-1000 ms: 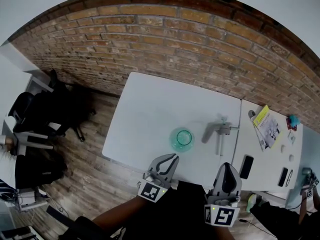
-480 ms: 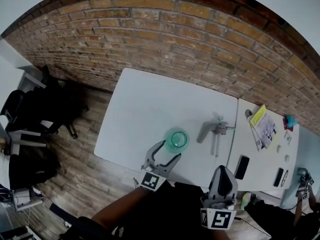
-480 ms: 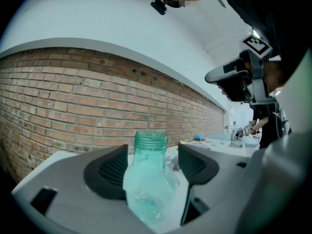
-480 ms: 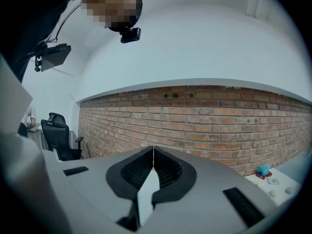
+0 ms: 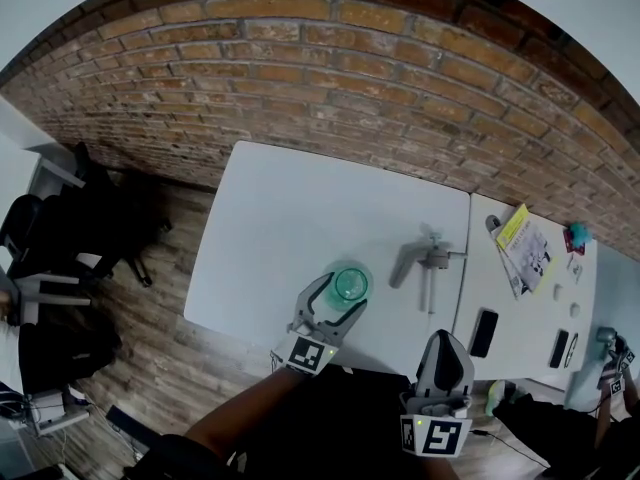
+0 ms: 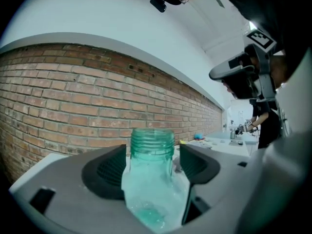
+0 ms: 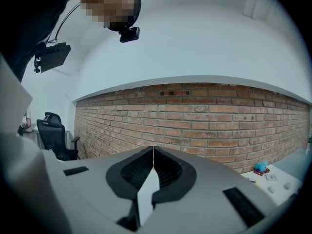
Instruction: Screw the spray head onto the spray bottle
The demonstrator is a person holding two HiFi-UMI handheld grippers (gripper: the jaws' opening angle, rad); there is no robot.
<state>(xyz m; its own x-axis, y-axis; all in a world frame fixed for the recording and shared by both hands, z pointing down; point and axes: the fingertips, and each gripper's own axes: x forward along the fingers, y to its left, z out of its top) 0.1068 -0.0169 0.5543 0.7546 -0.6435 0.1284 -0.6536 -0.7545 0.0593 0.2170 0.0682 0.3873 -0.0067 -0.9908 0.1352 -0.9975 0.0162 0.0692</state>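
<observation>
A clear teal spray bottle [image 5: 350, 282] stands upright and uncapped near the front edge of the white table [image 5: 290, 218]. My left gripper [image 5: 345, 291] is at it, and its jaws have just been opening. In the left gripper view the bottle [image 6: 152, 145] stands between the two pads with its threaded neck free of them. The grey spray head [image 5: 425, 260] lies on its side to the bottle's right, its dip tube pointing toward me. My right gripper [image 5: 443, 341] hangs shut and empty off the table's front edge, well short of the spray head. The right gripper view shows the right gripper [image 7: 153, 151] with its pads together.
A second white table [image 5: 520, 313] adjoins on the right, with a yellow-edged booklet [image 5: 524, 248], a dark phone [image 5: 483, 333] and small items. A brick wall [image 5: 400, 78] runs behind. Black office chairs [image 5: 70, 238] stand on the wooden floor at left. Another person's hand [image 5: 612, 368] shows far right.
My left gripper went forward from the table's edge to the bottle and opened from shut; its jaws now flank the bottle. The right gripper stayed shut, about where it was.
</observation>
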